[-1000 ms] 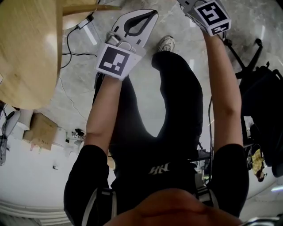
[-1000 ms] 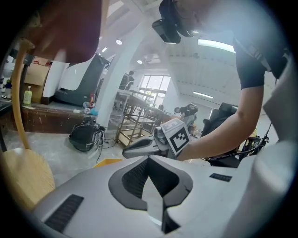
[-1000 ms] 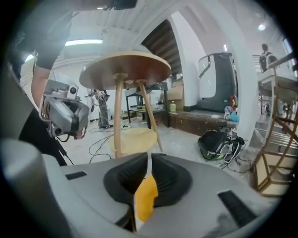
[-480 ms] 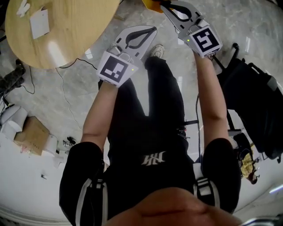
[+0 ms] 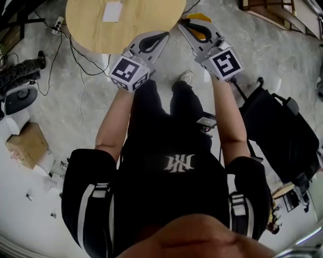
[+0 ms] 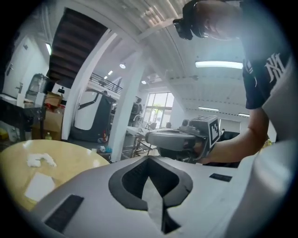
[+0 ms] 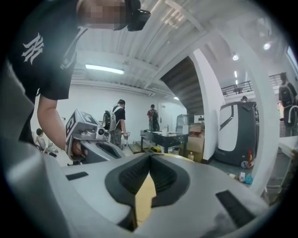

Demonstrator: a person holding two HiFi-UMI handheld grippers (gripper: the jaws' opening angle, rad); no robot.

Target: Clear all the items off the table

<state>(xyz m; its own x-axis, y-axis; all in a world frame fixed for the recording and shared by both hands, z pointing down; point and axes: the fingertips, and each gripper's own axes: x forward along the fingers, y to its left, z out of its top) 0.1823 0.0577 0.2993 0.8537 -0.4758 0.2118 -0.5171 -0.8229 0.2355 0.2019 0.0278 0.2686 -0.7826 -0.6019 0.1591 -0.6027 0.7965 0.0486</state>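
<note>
Left gripper (image 5: 162, 35) and right gripper (image 5: 183, 23) have risen to the near edge of the table (image 5: 151, 17) — jaws together, empty; paper (image 5: 112, 11) not yet cleared.

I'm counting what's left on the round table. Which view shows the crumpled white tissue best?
The left gripper view: the crumpled tissue lies on the table, just beyond the flat white sheet. The head view shows the sheet but no tissue; the right gripper view shows neither.
</note>
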